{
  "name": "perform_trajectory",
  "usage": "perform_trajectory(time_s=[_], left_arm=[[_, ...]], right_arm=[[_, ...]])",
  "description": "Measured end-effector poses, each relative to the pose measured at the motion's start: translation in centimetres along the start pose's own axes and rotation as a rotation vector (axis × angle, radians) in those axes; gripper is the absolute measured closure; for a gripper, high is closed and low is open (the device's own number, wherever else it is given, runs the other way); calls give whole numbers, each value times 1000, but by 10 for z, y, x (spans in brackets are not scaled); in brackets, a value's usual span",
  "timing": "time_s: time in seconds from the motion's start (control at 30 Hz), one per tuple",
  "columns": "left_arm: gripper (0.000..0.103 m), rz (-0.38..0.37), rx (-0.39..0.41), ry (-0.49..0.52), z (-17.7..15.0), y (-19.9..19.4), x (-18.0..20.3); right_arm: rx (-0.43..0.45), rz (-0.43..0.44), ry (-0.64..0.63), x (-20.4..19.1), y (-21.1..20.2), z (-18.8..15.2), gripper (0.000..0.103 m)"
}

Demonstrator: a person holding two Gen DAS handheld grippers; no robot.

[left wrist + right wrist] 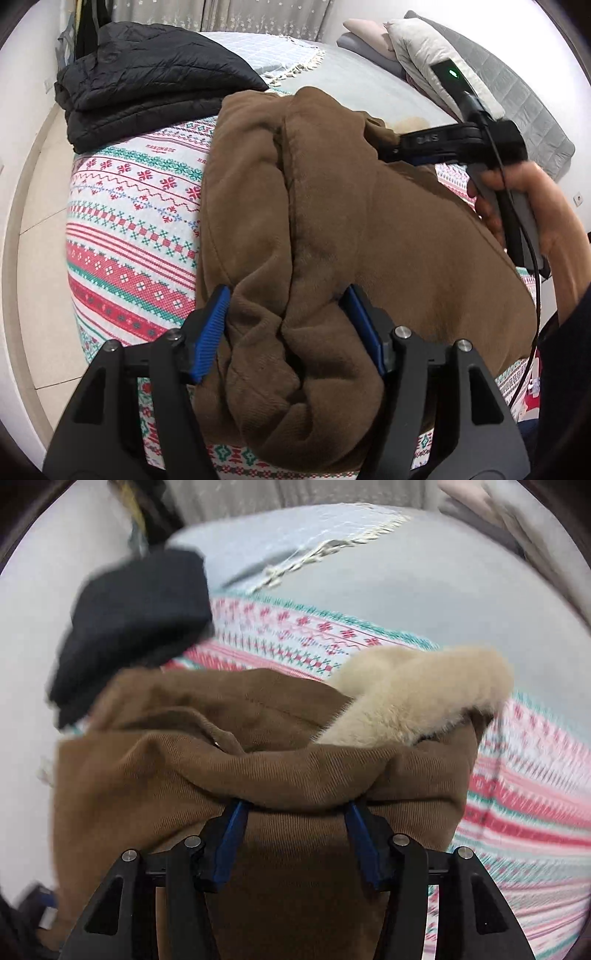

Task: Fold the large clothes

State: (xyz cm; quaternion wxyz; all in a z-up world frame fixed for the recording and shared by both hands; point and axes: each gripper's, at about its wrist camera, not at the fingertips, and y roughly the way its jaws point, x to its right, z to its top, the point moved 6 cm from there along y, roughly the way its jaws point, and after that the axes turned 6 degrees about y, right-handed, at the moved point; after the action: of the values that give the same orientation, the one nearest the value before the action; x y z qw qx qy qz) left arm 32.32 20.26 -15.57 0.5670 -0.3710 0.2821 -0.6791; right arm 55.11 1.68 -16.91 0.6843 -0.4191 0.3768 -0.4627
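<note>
A large brown corduroy coat (369, 229) lies bunched on the patterned bedspread (133, 206). My left gripper (288, 299) has its blue pads on both sides of a thick bunch of the coat near its lower end and is shut on it. My right gripper (295, 808) is shut on a fold of the same coat (207, 775), close to the cream fur collar (417, 701). The right gripper also shows in the left wrist view (384, 151), at the coat's far end, held by a hand.
A folded black quilted jacket (147, 85) lies at the bed's far left corner and also shows in the right wrist view (136, 627). Pillows (424, 51) and a grey blanket lie at the far right. The tiled floor (37, 221) is to the left of the bed.
</note>
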Motion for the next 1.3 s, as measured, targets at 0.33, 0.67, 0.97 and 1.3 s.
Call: perform_trajectory(time_s=[0.33,0.67,0.97,1.3], left_arm=[[27,-180,17,-212,21,-18,-42],[12,-317,-98,-381,3,21,-43],[5,-343,-97,-343,3,33,-33],[20,-295,-62,-351,8,35,-15]], right_arm=[[113,155,135,17,-53,-48,25],[-73,714,636,81,-37,-168,10],[-66,783,629,58,-21,-177,0],[74,615,412,13,-72,-163,44]])
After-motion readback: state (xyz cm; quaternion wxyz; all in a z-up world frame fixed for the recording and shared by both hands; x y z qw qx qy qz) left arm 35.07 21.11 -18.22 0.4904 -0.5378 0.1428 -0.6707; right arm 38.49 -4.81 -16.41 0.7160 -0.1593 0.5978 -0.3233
